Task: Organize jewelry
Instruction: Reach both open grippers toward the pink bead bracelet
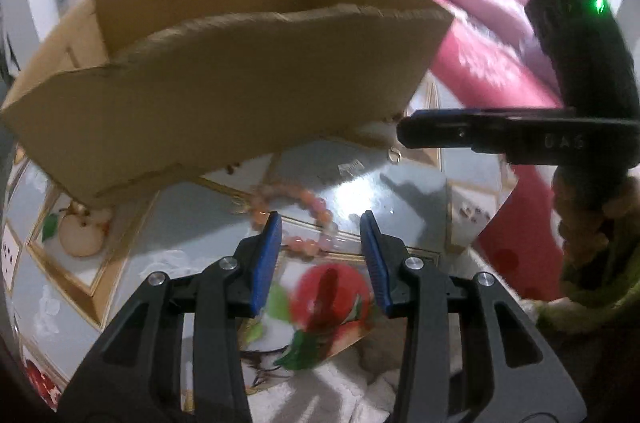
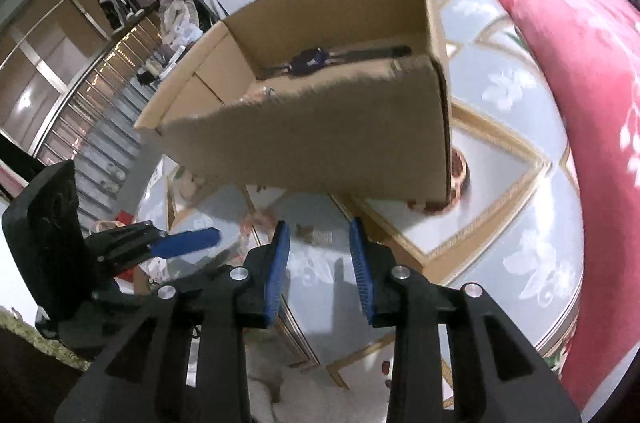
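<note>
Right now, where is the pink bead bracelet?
In the left wrist view the pink bead bracelet lies on the patterned cloth, just ahead of the open left tool and below the cardboard box.

Pink bead bracelet (image 1: 296, 219) flat on patterned cloth; open cardboard box (image 1: 224, 95) just behind.

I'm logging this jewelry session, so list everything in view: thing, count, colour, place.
cardboard box: one, brown, open top, on the patterned surface ahead of both grippers.
dark item: one, black and blue, inside the box; blurred, cannot identify.
bead bracelet: one, pink-orange, on the surface in front of the box, just beyond the left fingertips.
small ring: one, metallic, near the box's right corner.
patterned cloth: one, pale blue with gold bands, under everything.
blanket: one, red, right side.
left gripper: black, blue pads, open, empty.
right gripper: same, open, empty.
</note>
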A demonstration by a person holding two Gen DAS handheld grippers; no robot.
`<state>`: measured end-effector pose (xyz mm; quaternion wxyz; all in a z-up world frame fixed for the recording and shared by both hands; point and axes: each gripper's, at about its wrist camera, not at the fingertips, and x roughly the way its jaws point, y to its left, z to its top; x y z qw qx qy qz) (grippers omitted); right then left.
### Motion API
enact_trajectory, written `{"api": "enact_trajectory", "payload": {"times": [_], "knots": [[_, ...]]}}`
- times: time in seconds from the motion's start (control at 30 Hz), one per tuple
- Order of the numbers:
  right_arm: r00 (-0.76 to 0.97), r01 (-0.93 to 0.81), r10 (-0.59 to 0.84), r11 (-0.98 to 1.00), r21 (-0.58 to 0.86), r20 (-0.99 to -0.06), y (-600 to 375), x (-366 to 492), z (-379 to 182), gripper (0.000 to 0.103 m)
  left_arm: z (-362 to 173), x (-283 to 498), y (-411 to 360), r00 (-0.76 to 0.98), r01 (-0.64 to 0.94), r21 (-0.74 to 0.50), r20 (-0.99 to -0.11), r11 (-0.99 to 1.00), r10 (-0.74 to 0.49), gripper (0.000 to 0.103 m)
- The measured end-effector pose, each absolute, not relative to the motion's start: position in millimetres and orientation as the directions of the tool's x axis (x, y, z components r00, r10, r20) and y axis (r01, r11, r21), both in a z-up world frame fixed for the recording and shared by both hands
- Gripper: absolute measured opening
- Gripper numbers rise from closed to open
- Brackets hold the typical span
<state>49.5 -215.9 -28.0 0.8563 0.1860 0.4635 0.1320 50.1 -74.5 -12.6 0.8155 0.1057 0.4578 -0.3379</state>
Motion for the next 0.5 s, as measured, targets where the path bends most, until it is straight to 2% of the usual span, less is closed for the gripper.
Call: {"api": "enact_trajectory", "payload": {"times": [0.27, 0.5], "knots": [[0.537, -0.029, 0.428, 0.871, 0.491, -0.727, -229, 46, -41, 0.031, -26, 55, -97, 0.367, 0.66, -0.034, -0.857, 0.751, -0.362, 0.037], [0.54, -0.038, 0.441, 0.864, 0.502, -0.717, -230, 46, -39, 0.031, -26, 58, -103, 0.379, 0.646, -0.017, -0.861, 0.763, -0.339, 0.018]]}}
